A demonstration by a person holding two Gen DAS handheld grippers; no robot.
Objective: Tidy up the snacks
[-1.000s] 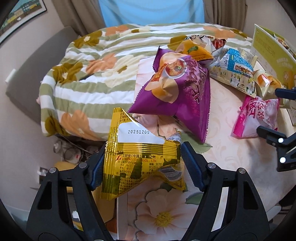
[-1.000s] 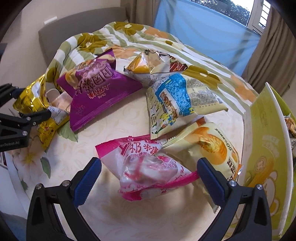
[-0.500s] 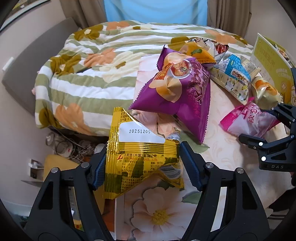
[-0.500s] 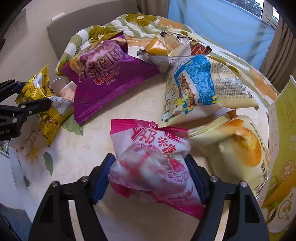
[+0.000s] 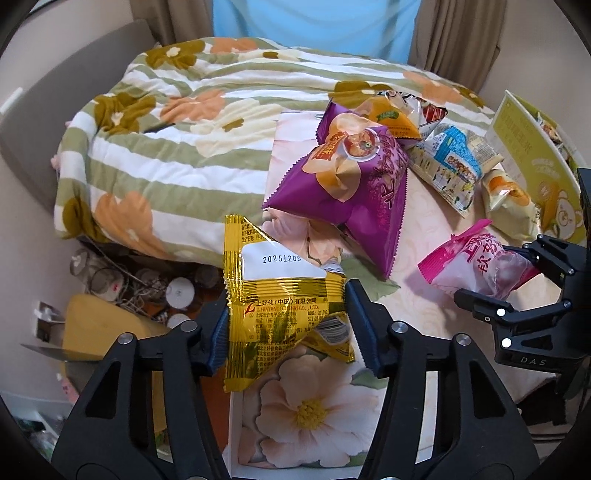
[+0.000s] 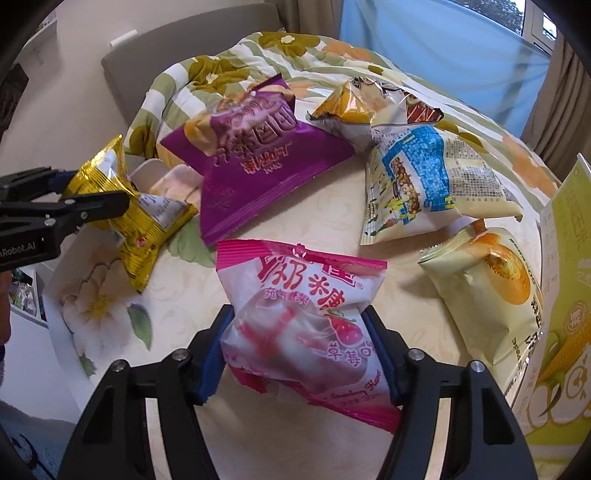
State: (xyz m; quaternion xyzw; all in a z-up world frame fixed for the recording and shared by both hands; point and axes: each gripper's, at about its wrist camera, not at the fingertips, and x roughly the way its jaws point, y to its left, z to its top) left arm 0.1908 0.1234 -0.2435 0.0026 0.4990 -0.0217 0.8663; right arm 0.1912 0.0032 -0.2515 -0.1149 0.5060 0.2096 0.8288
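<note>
Snacks are counted as six sealed packets, one of each kind, on a round counter (image 6: 332,221) covered with a cream patterned cloth. A gold packet (image 5: 284,314) is clamped between the blue pads of the left hand-held gripper (image 5: 286,334), whose jaws are closing on it; it is held at the counter's edge above a flowered mat (image 5: 314,413). A pink strawberry packet (image 6: 303,332) is gripped between the pads of the right hand-held gripper (image 6: 299,354), whose jaws are likewise closing on it, and it is held just above the cloth. Four packets are left lying on the counter: a purple packet (image 6: 255,147) beyond the pink one, a small orange-and-silver packet (image 6: 351,107) behind it at the far edge, a blue-and-cream packet (image 6: 424,177) to the right of the purple one, and a pale yellow packet (image 6: 484,295) nearest the right rim. One yellow-green carton (image 6: 565,295) is seen standing upright just beside the pale yellow packet. One striped, flowered quilt (image 5: 177,140) is seen behind the counter, with one blue curtain (image 5: 314,26) beyond it.
</note>
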